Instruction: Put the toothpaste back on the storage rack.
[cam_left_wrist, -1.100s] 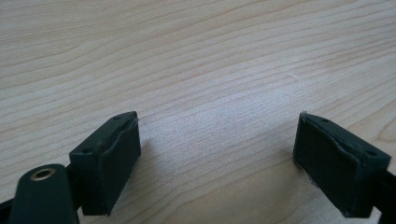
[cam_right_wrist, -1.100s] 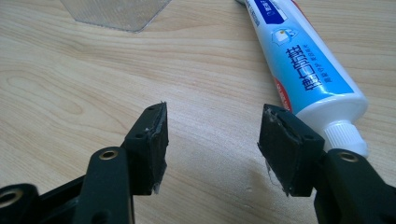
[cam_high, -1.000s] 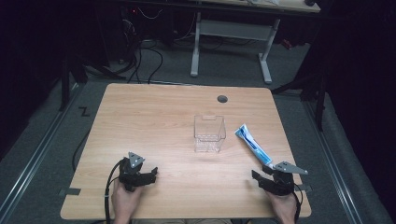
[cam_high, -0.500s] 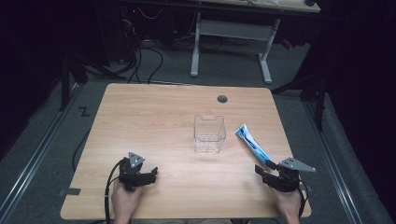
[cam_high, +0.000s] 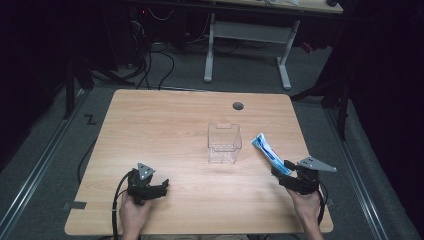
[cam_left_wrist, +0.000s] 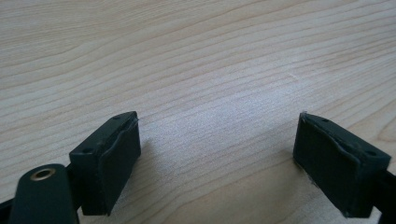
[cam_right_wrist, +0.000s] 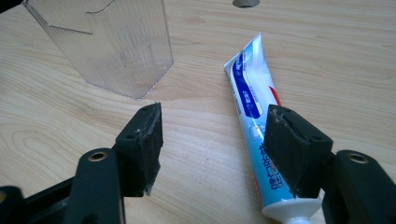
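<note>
Right gripper view is showing the toothpaste tube lying flat on the table, its white cap nearest the camera and its crimped end pointing away, so the long axis is running roughly along the line the right gripper is facing. The 2 jaws have just been opening and are standing wide apart with bare wood between them; the tube is lying off toward the right-hand jaw, passing under it rather than centred in the gap. High view is placing the tube just right of the clear plastic container, with the right gripper at its near end and the left gripper well apart on the other side, jaws spread over bare table. Judging by this, the right hand is the nearer 1.
</note>
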